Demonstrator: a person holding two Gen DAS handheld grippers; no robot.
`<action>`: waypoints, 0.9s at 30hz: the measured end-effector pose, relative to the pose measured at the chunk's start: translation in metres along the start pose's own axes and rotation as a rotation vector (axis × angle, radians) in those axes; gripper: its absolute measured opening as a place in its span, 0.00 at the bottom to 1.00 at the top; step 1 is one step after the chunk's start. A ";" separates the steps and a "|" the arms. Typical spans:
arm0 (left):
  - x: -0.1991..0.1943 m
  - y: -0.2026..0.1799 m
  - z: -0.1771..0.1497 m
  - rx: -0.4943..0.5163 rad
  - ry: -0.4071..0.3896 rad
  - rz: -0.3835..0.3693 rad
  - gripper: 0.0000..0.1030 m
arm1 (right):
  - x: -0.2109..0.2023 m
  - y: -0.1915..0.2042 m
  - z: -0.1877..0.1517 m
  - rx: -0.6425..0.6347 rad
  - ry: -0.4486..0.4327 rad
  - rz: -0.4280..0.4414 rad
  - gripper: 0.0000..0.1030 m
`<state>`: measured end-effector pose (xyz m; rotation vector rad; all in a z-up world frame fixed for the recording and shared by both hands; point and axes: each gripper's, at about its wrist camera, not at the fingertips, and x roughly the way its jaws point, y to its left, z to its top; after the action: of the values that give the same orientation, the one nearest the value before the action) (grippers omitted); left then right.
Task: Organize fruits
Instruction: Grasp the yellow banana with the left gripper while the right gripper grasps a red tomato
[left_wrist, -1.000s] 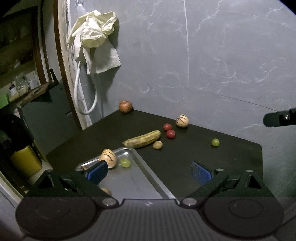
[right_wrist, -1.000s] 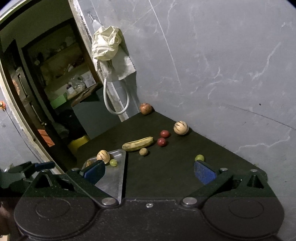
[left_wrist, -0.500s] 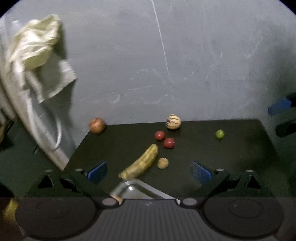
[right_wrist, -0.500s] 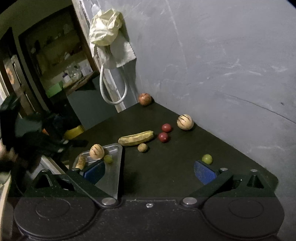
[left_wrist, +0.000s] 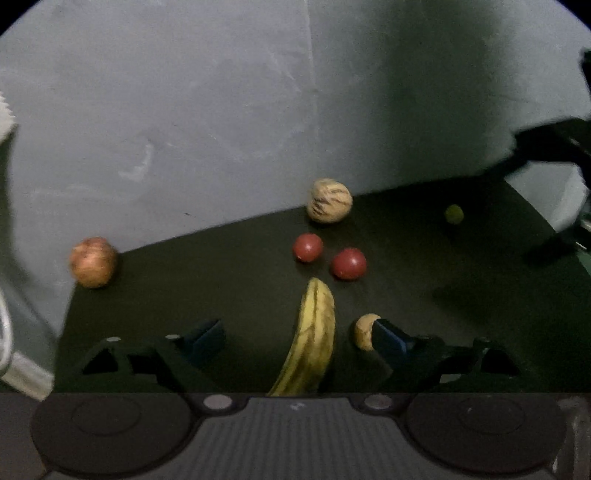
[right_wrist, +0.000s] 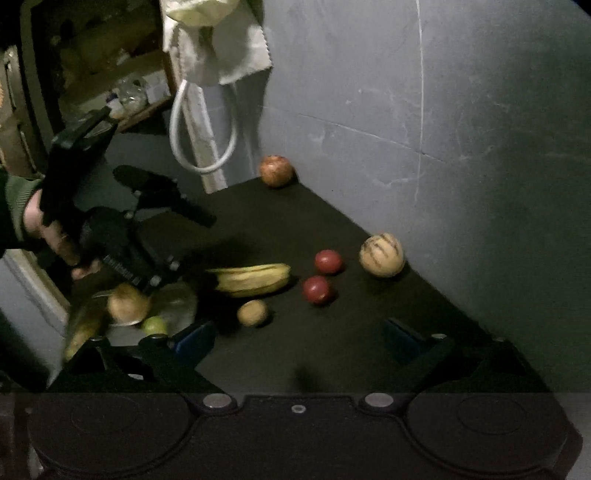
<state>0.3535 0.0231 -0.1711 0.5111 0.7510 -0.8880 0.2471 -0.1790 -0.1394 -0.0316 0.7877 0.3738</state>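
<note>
My left gripper (left_wrist: 299, 338) is open, its fingers on either side of the yellow banana (left_wrist: 310, 339) lying on the black table; the banana also shows in the right wrist view (right_wrist: 251, 278). A small brown fruit (left_wrist: 364, 330) sits by the right finger. Beyond lie two red fruits (left_wrist: 307, 247) (left_wrist: 348, 263), a striped melon-like fruit (left_wrist: 328, 200), a green grape (left_wrist: 453, 214) and a reddish apple (left_wrist: 93, 261). My right gripper (right_wrist: 299, 341) is open and empty above the table. In its view the left gripper body (right_wrist: 122, 236) hovers over the metal tray (right_wrist: 177, 306).
The tray holds a striped fruit (right_wrist: 127, 303), a green grape (right_wrist: 154, 325) and another yellowish fruit (right_wrist: 83, 328). A grey wall (right_wrist: 424, 110) bounds the table at the back. A cloth (right_wrist: 218, 40) and white hose (right_wrist: 203, 129) hang by a doorway at left.
My left gripper has swung away from the tray and moved forward and down, so the banana now lies between its open fingers. My right gripper has moved closer to the table.
</note>
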 end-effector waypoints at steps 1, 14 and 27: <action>0.004 0.002 -0.001 0.011 0.005 -0.008 0.82 | 0.009 -0.001 0.003 -0.011 0.000 -0.013 0.89; 0.040 0.014 -0.008 0.058 0.025 -0.113 0.61 | 0.097 -0.002 0.013 -0.173 0.072 -0.046 0.74; 0.045 0.019 -0.012 0.055 0.059 -0.156 0.38 | 0.132 -0.004 0.014 -0.214 0.130 0.000 0.64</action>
<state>0.3832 0.0191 -0.2110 0.5345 0.8299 -1.0452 0.3428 -0.1390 -0.2217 -0.2582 0.8735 0.4578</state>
